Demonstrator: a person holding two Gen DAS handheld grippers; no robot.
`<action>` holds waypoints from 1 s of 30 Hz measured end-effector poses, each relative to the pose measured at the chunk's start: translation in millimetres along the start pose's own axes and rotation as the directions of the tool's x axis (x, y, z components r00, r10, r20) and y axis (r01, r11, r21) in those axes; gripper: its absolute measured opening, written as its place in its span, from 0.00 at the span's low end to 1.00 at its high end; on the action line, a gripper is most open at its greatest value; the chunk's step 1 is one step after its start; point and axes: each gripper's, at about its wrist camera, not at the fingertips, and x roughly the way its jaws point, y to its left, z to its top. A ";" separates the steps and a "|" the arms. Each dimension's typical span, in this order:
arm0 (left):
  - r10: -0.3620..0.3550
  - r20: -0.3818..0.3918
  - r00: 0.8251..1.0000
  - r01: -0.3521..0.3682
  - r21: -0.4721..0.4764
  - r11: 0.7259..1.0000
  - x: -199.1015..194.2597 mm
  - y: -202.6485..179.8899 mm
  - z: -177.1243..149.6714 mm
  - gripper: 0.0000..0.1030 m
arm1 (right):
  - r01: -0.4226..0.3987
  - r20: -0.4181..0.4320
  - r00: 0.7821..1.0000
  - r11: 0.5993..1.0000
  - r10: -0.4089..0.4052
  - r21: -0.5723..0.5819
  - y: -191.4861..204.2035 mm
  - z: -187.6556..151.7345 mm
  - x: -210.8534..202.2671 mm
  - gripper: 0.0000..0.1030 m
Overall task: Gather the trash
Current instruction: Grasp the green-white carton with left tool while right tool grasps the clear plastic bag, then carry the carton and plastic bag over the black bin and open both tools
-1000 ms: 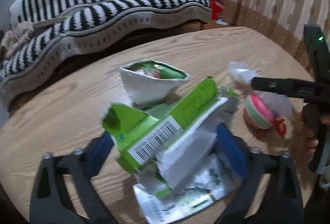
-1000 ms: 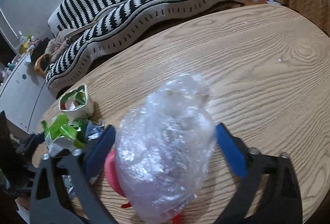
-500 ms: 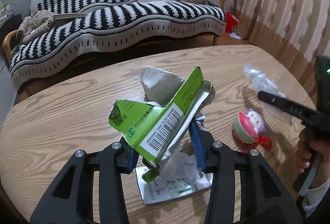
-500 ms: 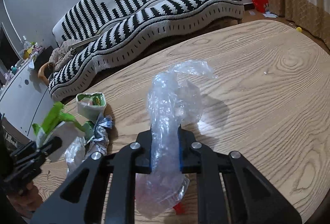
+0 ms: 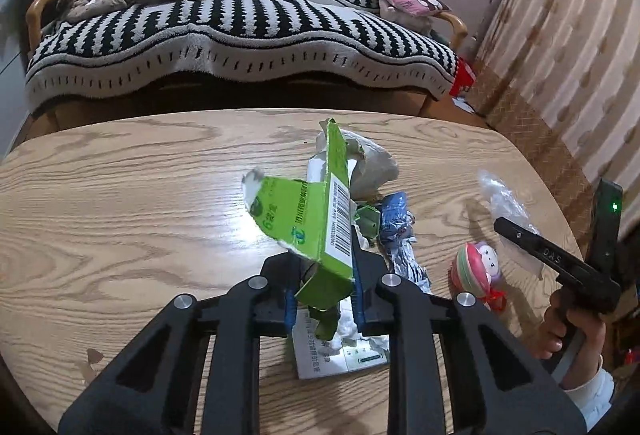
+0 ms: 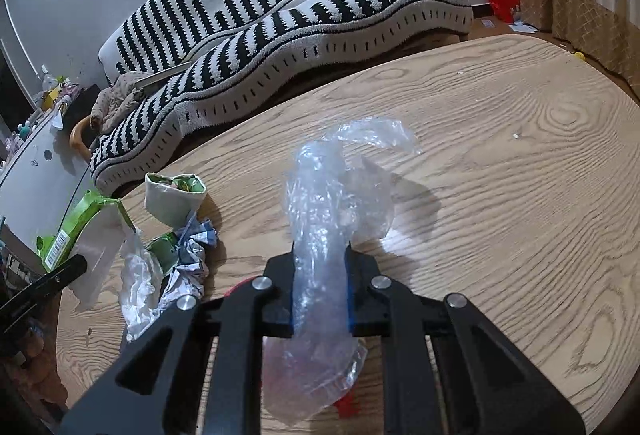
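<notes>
While the left gripper [image 5: 324, 295] finished closing on torn green carton [image 5: 316, 227], the right gripper [image 6: 320, 287] pinched crinkled clear film [image 6: 332, 203].

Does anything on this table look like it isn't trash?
Yes: a pink and green striped toy with a small face lies on the wooden table among wrappers, right of the torn green carton. It looks intact.

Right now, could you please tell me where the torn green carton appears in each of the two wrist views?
Left wrist view: the green carton is at centre, clamped in the left hand-held gripper.
Right wrist view: it sits at the far left edge.
Shared landmark: the striped sofa behind the table.
</notes>
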 end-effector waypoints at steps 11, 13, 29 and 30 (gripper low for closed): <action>0.044 0.004 0.999 -0.043 -0.036 0.998 -1.3 8.8 0.4 0.18 | 0.022 0.015 1.000 1.000 -0.022 0.004 0.9 -1.0 1.7 0.15; 0.046 -0.003 0.999 -0.046 -0.067 0.997 -1.1 15.0 1.2 0.18 | 0.024 0.012 1.000 1.000 -0.024 -0.002 2.5 -1.8 3.3 0.15; -0.033 0.033 0.999 0.031 0.048 0.998 -48.3 -94.1 -44.8 0.18 | -0.130 0.169 0.980 0.980 0.104 0.151 -24.2 -11.7 -98.7 0.15; -0.055 0.020 0.998 0.053 0.058 0.997 -49.6 -109.0 -55.7 0.18 | -0.135 0.189 0.977 0.977 0.103 0.166 -34.5 -18.8 -114.3 0.15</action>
